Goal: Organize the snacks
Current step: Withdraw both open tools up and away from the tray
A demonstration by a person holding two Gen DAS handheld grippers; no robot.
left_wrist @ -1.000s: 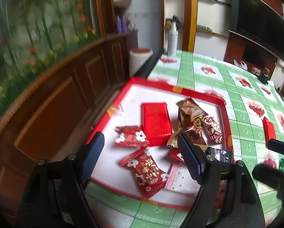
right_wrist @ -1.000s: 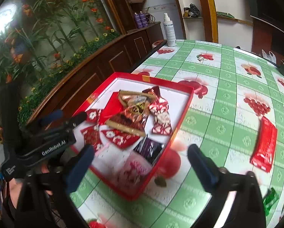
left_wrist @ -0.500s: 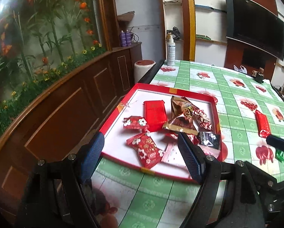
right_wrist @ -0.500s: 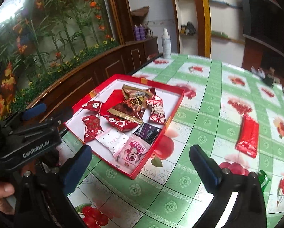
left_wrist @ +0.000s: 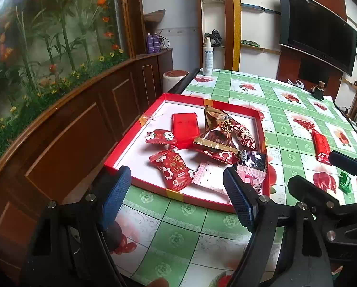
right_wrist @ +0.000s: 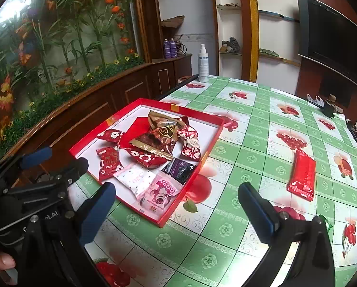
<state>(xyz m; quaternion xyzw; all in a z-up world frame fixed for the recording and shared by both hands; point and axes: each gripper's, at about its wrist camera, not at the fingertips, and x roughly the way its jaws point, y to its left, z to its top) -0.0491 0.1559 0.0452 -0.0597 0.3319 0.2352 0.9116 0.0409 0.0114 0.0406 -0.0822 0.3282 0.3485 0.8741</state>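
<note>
Green checked tablecloth with fruit prints, wood panelling on one side. Both my claws hover wide apart with nothing in them: left gripper sits at the near edge of the red tray, right gripper by its near corner. Most snacks are already piled in the tray. The stray red bar lies on the cloth to the right of the tray, long axis pointing away from me, so my right claw is clearly nearer. A green candy sits just beyond it.
</note>
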